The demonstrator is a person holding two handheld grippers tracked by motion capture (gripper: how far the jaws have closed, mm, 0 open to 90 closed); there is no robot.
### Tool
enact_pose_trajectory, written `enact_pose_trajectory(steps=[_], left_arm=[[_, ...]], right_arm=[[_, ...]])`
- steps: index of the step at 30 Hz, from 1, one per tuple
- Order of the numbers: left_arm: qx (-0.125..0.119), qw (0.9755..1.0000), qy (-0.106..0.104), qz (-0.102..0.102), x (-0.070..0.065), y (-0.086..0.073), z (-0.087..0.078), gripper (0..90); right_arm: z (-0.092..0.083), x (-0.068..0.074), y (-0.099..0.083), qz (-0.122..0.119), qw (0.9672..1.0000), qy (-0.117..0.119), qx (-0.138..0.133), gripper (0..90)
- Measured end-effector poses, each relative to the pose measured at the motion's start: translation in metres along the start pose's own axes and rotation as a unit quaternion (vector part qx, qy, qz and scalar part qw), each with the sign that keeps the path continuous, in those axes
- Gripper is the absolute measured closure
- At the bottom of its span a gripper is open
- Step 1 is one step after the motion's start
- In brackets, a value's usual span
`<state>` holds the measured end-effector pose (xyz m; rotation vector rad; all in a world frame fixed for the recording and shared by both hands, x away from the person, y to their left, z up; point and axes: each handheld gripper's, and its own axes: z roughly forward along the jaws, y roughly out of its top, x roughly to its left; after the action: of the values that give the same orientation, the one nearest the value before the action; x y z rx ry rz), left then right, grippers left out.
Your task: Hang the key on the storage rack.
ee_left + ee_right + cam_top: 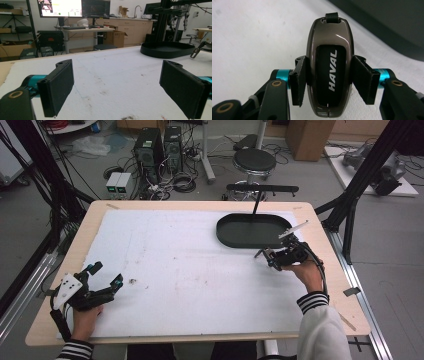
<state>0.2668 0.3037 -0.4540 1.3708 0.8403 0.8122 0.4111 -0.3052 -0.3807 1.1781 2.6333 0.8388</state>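
Your right gripper is clamping a glossy brown-grey car key fob with a black centre panel and white HAVAL lettering; both black pads are pressing on its long sides, and the fob's small strap loop is pointing away from the camera in the right gripper view. In the high view your right gripper is sitting near the right edge of the worktop, just in front of the near rim of the black oval plastic tray. The fob is hanging over the white foam mat, close to that tray's dark wall.

Your left gripper is standing wide, nothing between the pads. It is resting near the front left corner of the worktop, low over the white mat. In the left gripper view its two black pads are spreading far apart, framing bare, lightly stained mat, with the tray well off towards the far right corner.

The mat is covering most of the pale wooden worktop, leaving a bare wooden border along the edges. A small dark speck of debris is lying on the mat just beside your left gripper's tips.
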Motion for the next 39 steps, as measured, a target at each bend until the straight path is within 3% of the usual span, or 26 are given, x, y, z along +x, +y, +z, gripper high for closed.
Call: enact_pose_trajectory(steps=[5, 12, 20, 31, 34, 39], left_arm=[[0.0, 1.0, -0.001, 0.0, 0.0, 0.0, 0.0, 12.6], [0.001, 1.0, 0.0, -0.003, 0.001, 0.0, 0.0, 12.6], [0.001, 1.0, 0.0, -0.005, 0.001, 0.0, 0.0, 12.6], [0.001, 1.0, 0.001, -0.005, 0.001, 0.0, 0.0, 12.6], [0.003, 1.0, 0.002, -0.006, 0.001, 0.0, 0.001, 12.6], [0.004, 1.0, 0.0, 0.0, 0.0, 0.0, 0.001, 12.6]], right_arm=[[-0.011, -0.003, -0.001, 0.023, 0.9985, 0.007, -0.049, 48.3], [-0.027, -0.006, 0.005, 0.035, 0.9936, -0.019, -0.106, 48.2], [-0.045, -0.007, 0.015, 0.047, 0.9865, -0.046, -0.15, 48.2], [-0.064, -0.014, 0.039, 0.07, 0.971, -0.094, -0.209, 48.2], [-0.066, -0.017, 0.045, 0.075, 0.9659, -0.096, -0.228, 48.2], [-0.066, -0.021, 0.054, 0.076, 0.964, -0.103, -0.233, 48.2]])
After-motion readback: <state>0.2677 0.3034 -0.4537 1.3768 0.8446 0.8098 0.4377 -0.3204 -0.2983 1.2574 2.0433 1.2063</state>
